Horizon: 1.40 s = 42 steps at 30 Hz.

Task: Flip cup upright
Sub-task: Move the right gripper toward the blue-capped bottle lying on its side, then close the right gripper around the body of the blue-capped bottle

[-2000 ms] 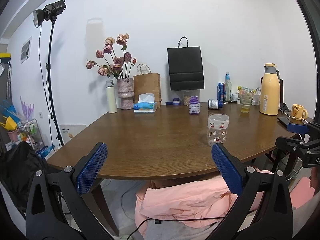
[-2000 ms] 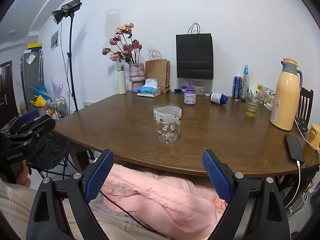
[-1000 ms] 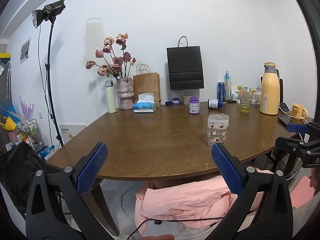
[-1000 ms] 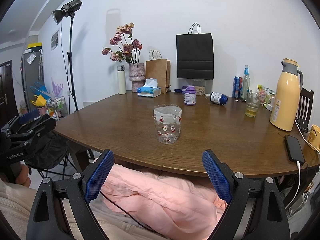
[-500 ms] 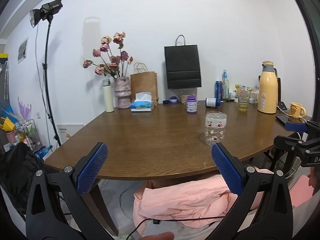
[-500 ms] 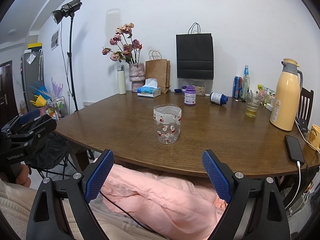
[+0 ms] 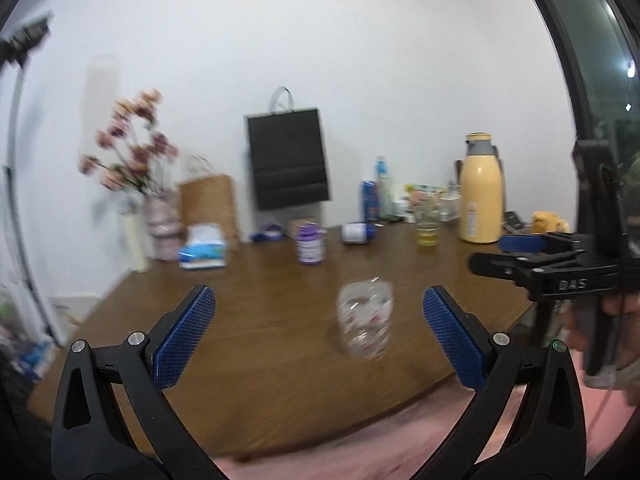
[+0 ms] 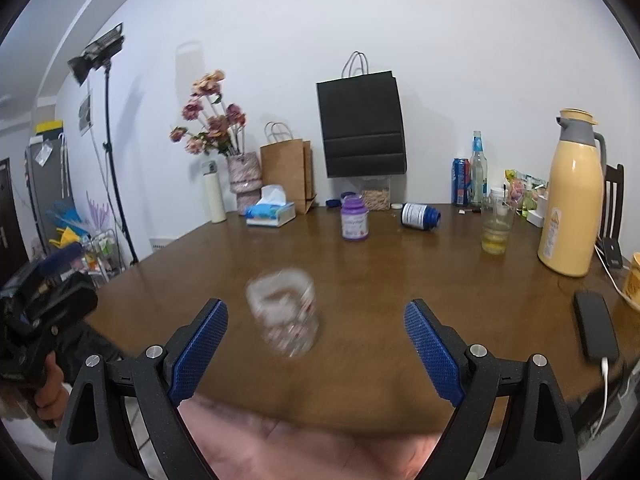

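While both tools hang over the near edge of the oval brown wooden table (image 8: 400, 280), the clear plastic cup with small red printed figures (image 8: 285, 316) stands on the wood close to that edge, blurred in both views so that I cannot tell which end is up. Seen along the left gripper (image 7: 316, 330), the cup (image 7: 365, 320) lies at about one o'clock, between the blue-padded fingers but beyond their tips, touching neither. This tool's tongs are spread wide, with nothing between the pads. Seen along the right gripper (image 8: 316, 344), the cup sits at about eleven o'clock, nearer the left pad, again past the fingertips and apart from them. Its tongs are equally wide and hold nothing.

At three o'clock in the left view, the right gripper (image 7: 524, 252) shows side-on, gripped by a hand (image 7: 616, 312); at nine o'clock in the right view, the left gripper's dark body (image 8: 40, 308) shows the same way.

Farther back, at twelve o'clock, a purple-lidded jar (image 8: 354, 218) stands upright, and a blue-capped bottle (image 8: 420, 216) lies on its side just right of it. A tall yellow thermos jug (image 8: 572, 200) stands at two o'clock, with a black phone (image 8: 596, 326) flat on the table near it. A black paper bag (image 8: 362, 120) hangs on the wall behind.
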Each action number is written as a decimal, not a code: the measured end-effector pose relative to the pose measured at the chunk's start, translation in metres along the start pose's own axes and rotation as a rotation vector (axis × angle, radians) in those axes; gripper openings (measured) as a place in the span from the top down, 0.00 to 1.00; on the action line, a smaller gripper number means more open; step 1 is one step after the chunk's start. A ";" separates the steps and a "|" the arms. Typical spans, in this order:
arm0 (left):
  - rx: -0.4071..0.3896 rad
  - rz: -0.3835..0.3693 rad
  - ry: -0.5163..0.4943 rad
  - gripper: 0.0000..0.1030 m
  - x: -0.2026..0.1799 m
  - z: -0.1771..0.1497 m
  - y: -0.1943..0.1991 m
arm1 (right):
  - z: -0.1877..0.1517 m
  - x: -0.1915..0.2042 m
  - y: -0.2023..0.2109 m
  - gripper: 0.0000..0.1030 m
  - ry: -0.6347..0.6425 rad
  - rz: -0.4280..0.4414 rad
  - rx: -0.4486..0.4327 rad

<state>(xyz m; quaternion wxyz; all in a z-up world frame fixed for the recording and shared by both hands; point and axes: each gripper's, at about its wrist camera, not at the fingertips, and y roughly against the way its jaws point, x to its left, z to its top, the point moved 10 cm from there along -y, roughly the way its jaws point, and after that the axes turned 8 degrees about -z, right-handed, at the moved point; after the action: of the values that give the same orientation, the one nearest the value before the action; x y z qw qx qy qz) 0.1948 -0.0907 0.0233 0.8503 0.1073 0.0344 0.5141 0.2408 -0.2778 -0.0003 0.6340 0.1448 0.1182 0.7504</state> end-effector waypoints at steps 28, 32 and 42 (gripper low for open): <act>0.613 -0.176 0.169 0.00 0.078 0.051 -0.448 | 0.139 -0.173 -0.435 0.09 0.201 -0.098 0.498; 0.671 -0.175 0.246 0.00 0.099 0.021 -0.472 | 0.110 -0.179 -0.486 0.09 0.204 -0.115 0.571; 0.628 -0.153 0.266 0.00 0.135 0.012 -0.460 | 0.071 -0.177 -0.510 0.34 0.280 -0.143 0.595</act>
<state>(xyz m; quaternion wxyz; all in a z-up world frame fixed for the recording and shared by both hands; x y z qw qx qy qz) 0.6591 -0.1800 -0.0582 0.8000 0.2929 0.3093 0.4225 0.7619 -0.3665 -0.1302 0.5925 0.2102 0.4280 0.6493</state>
